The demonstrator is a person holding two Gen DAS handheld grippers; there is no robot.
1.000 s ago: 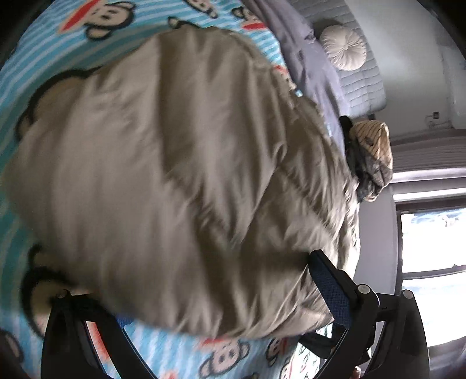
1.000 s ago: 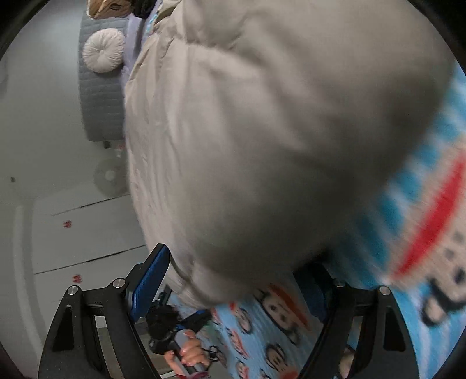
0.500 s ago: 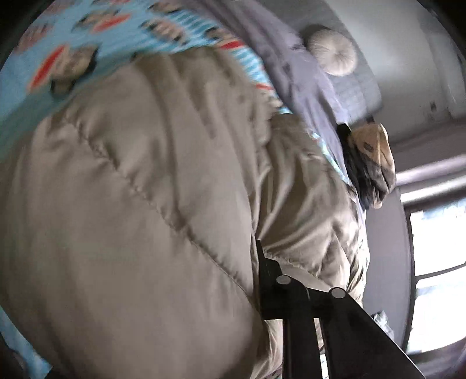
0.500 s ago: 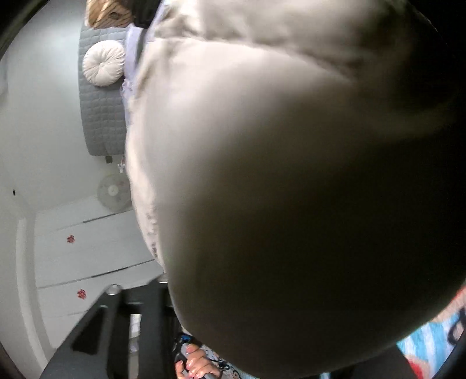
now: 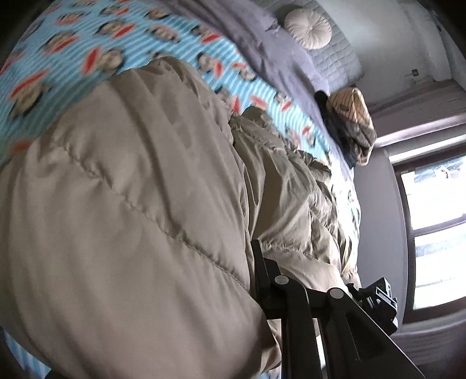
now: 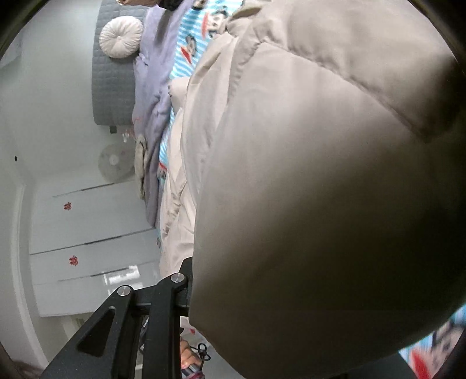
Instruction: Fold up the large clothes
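Note:
A large beige puffer jacket (image 5: 139,210) lies on a bed with a blue striped monkey-print sheet (image 5: 96,49). It fills most of both views and bulges over the cameras. In the left wrist view only the right finger (image 5: 259,268) of my left gripper shows, pressed into the jacket's edge; the other finger is hidden under the fabric. In the right wrist view the jacket (image 6: 305,204) covers my right gripper, with only its left finger (image 6: 186,280) showing against the fabric. Both grippers look clamped on the jacket's near edge.
A purple blanket (image 5: 262,49), a round white cushion (image 5: 308,27) and a grey headboard (image 6: 112,84) lie at the far end of the bed. A pile of clothes (image 5: 352,122) sits near the window (image 5: 434,233). White wardrobe doors (image 6: 87,227) stand beside the bed.
Both grippers were open in front of the jacket's edge a second ago. They have moved in and closed on it, and the jacket edge has lifted close to both cameras.

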